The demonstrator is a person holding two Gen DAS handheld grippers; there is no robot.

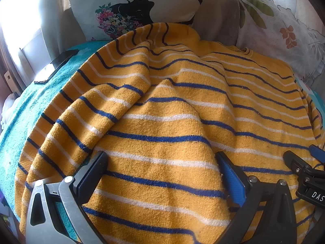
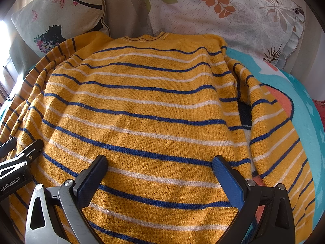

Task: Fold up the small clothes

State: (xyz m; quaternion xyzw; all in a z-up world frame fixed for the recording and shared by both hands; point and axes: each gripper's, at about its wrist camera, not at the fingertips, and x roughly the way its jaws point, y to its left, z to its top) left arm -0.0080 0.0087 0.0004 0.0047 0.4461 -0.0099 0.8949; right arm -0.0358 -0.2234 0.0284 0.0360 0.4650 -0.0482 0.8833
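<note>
A yellow striped sweater [image 2: 142,105] is spread flat on a teal blanket [image 1: 26,109], its collar toward the back cushions [image 2: 233,14]. The left hand-held gripper [image 1: 161,162] and right hand-held gripper [image 2: 159,164] are held wide above its hem, nothing grasped.

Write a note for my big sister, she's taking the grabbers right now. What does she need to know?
Left gripper: open, holding nothing, over the sweater's lower part.
Right gripper: open, holding nothing, beside the left one.
Yellow striped sweater: spread on the teal blanket, collar toward the pillows. Its left sleeve is bunched over the body; its right sleeve lies out to the side.
A phone sits on the blanket's left edge.
Done: sweater laid out.
Left: probably smooth the sleeves, then fold.
</note>
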